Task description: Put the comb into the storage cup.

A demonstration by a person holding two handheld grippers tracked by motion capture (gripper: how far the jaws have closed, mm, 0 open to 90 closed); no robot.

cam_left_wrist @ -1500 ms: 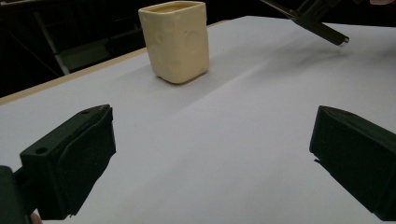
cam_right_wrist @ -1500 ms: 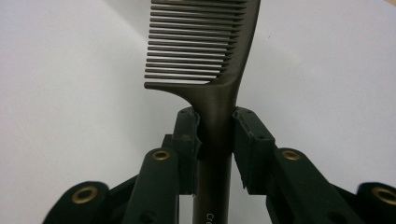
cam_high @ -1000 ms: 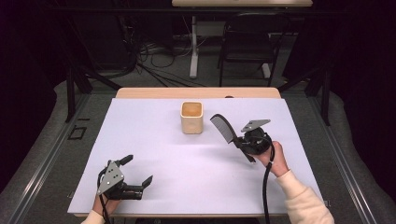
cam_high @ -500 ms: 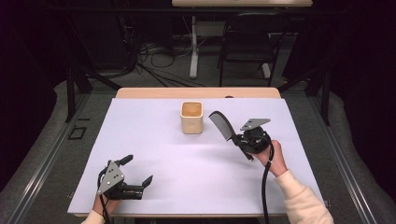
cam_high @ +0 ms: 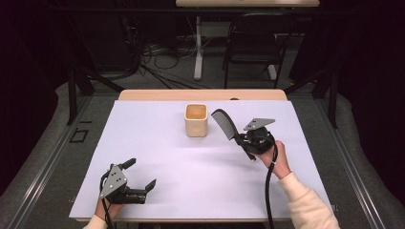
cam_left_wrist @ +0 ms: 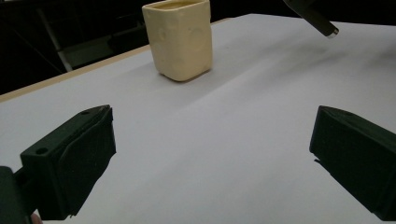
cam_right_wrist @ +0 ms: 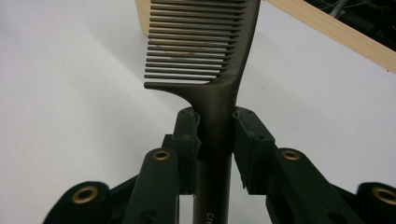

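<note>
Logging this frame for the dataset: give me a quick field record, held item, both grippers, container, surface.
held item: dark comb, clamped at its handle, teeth end raised off the table
right gripper: shut on the comb, to the right of the cup
left gripper: open, nothing between the jaws, low at the near left of the sheet
container: cream cup, upright, standing apart from the comb
surface: white sheet over a wooden table

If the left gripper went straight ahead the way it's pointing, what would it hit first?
Probably nothing nearby: the open left gripper faces bare table. The cream cup sits left of that line, though depth is unclear.
</note>
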